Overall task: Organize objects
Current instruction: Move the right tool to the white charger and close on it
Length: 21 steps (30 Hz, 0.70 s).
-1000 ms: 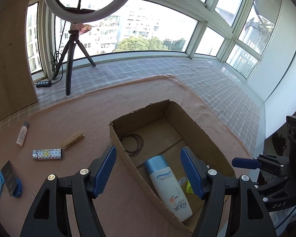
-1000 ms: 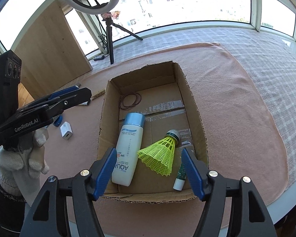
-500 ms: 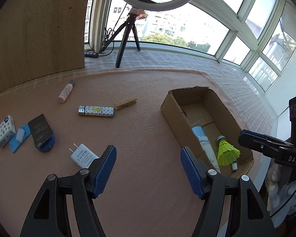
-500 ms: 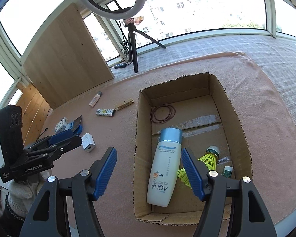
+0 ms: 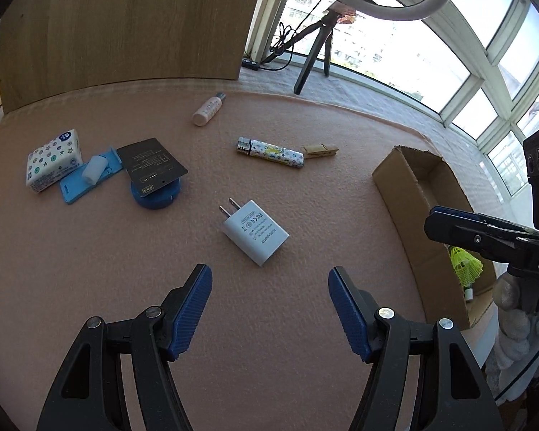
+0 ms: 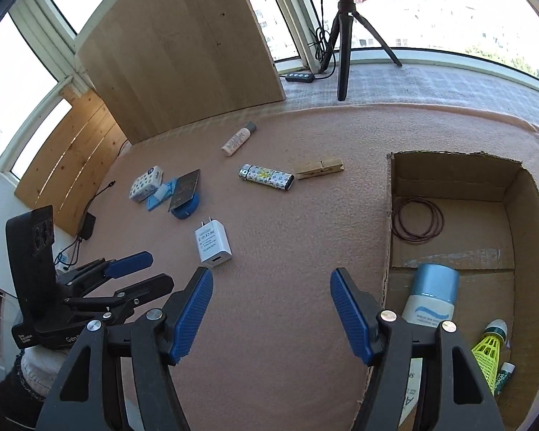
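Right wrist view: wide, empty tongs (image 6: 271, 310) partly hide the sunscreen bottle (image 6: 431, 301) in the box (image 6: 531, 215).

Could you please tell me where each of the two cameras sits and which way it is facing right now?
Left wrist: on the left gripper, tilted down at the charger on the pink mat; its open jaws, the right gripper and a gloved hand show.
Right wrist: on the right gripper, tilted down between mat and box; its open jaws and the left gripper show.
Shared: charger, lighter, box.
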Each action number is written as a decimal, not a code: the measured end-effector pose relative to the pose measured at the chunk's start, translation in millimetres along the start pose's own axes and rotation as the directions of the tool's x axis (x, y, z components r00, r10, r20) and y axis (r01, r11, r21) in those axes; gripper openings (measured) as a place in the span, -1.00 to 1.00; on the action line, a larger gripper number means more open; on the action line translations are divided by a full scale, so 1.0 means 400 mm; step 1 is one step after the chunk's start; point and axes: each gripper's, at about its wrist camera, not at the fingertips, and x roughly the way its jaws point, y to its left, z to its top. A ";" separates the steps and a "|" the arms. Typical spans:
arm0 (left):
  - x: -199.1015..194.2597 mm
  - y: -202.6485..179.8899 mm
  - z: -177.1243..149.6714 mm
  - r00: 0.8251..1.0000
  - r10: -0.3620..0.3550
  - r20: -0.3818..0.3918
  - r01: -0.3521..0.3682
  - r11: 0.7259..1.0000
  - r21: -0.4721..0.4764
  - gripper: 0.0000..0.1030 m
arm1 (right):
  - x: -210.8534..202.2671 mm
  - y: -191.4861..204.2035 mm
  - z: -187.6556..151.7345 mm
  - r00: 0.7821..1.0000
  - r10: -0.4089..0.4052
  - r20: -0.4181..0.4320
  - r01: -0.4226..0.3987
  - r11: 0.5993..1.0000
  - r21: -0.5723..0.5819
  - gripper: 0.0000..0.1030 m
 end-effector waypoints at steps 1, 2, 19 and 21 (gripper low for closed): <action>0.006 0.007 0.000 1.000 -0.001 -0.003 0.001 1.000 -0.008 0.36 | 0.019 0.011 0.007 1.000 0.002 -0.016 -0.002 1.000 -0.011 0.25; 0.011 0.013 0.000 1.000 -0.003 -0.005 0.003 1.000 -0.015 0.36 | 0.038 0.021 0.015 0.999 0.009 -0.031 -0.009 1.000 -0.017 0.25; 0.132 0.027 0.017 0.995 -0.072 -0.063 0.067 0.994 -0.080 -0.02 | 0.281 0.088 0.081 0.957 0.122 -0.262 -0.135 0.990 -0.029 -0.22; 0.137 0.029 0.019 0.995 -0.073 -0.065 0.068 0.994 -0.086 -0.02 | 0.296 0.086 0.084 0.953 0.136 -0.271 -0.145 0.989 -0.015 -0.22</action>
